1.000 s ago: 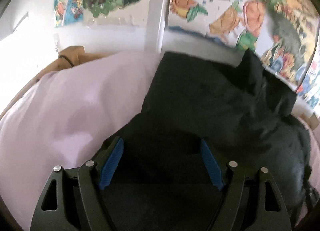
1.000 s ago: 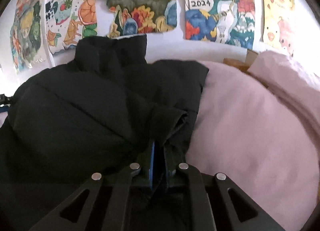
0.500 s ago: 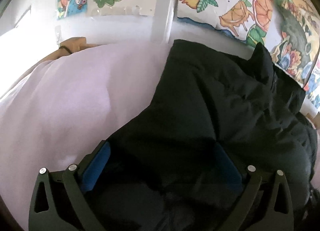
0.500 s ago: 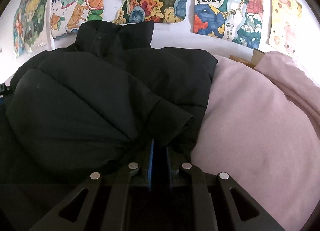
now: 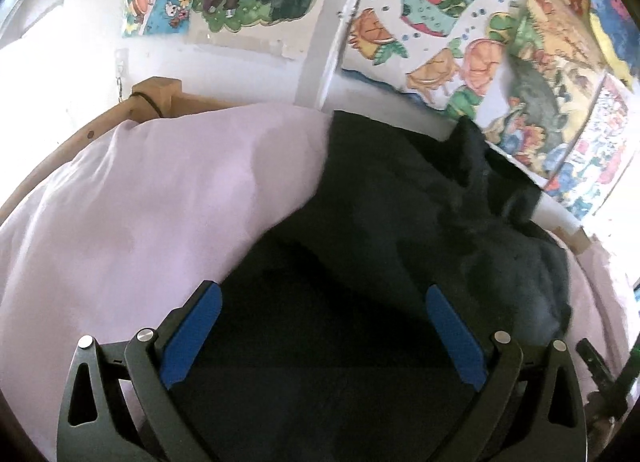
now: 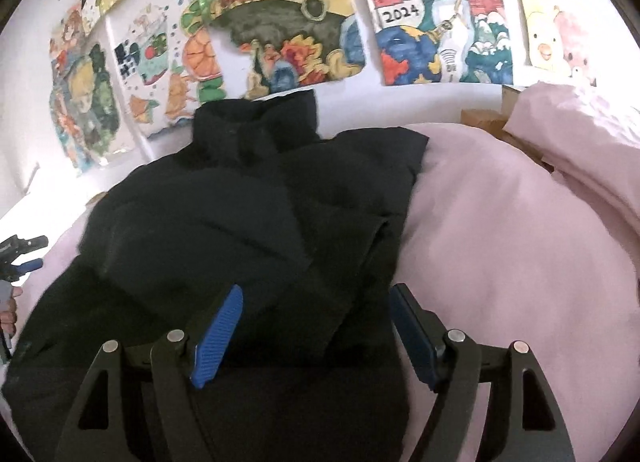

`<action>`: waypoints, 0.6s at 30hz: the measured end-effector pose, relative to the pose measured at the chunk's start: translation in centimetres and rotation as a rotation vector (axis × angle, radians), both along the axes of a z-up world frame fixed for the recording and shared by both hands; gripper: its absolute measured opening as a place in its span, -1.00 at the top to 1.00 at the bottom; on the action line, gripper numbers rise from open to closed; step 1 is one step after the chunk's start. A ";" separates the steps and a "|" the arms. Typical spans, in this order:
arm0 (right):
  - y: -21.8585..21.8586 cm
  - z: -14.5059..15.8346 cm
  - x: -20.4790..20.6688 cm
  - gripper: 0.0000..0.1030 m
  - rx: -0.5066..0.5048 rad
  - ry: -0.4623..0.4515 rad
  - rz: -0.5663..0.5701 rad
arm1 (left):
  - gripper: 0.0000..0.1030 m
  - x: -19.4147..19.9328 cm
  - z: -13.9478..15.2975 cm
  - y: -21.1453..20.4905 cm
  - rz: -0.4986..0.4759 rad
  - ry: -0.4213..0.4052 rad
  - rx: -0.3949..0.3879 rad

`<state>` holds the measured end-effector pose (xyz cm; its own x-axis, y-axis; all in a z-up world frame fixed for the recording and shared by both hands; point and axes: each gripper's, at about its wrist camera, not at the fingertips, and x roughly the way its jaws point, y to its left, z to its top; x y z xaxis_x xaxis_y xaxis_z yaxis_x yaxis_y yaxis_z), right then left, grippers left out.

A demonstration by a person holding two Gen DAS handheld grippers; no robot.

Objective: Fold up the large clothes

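While lying spread on the pink bedsheet (image 6: 520, 262), collar toward the wall of drawings (image 6: 280, 22), the black puffer jacket (image 6: 240, 222) shows one sleeve (image 6: 340, 254) laid across its front. Right gripper (image 6: 316, 326) opening at this moment, blue pads drawing apart with dark fabric just below and between them, nothing pinched. Left gripper (image 5: 320, 330) spread wide over the jacket's other edge, where black cloth meets pink sheet; nothing clamped there either. Looks like a release after a sleeve fold, both sides let go. Next fold probably hem up toward collar, judging by the long body lying flat. Worth reaching low, down to the hem corners, and pinching only the outer layers so the tucked sleeve stays put. Better to lift both corners together and level, carrying them forward evenly; puffy filling likely springs back, so a press along the crease helps. Risk: dragging the sheet along with the hem.
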<state>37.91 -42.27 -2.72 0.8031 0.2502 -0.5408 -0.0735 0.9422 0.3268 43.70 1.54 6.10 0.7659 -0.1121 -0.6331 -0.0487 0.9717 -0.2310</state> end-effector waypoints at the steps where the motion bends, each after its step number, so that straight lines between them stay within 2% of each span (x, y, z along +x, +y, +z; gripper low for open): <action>1: 0.2 1.2 -0.7 -0.45 0.002 0.004 0.016 | -0.96 -0.4 0.5 -0.4 -0.010 0.014 -0.002; 2: 0.2 2.6 -1.4 -0.45 0.004 0.007 0.026 | -0.96 -1.1 1.2 -1.1 -0.023 0.026 -0.004; 4: 0.4 5.1 -2.8 -0.58 0.006 0.019 0.035 | -0.96 -2.4 2.8 -2.4 -0.047 0.029 0.005; 10: 1.8 15.2 -9.0 -0.79 0.022 0.064 0.019 | -0.96 -7.6 7.9 -6.2 -0.151 0.011 -0.010; 15: 3.9 22.1 -14.4 -0.82 0.012 0.155 -0.052 | -0.96 -12.4 12.1 -8.0 -0.264 0.039 -0.010; 18: 5.7 26.4 -16.8 -0.84 -0.002 0.185 -0.069 | -0.96 -14.8 15.0 -8.1 -0.332 -0.009 0.018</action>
<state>21.06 -36.61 23.65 0.7051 0.1965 -0.6813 0.0528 0.9436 0.3268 28.95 -6.59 21.14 0.6950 -0.3453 -0.6307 0.2728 0.9382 -0.2130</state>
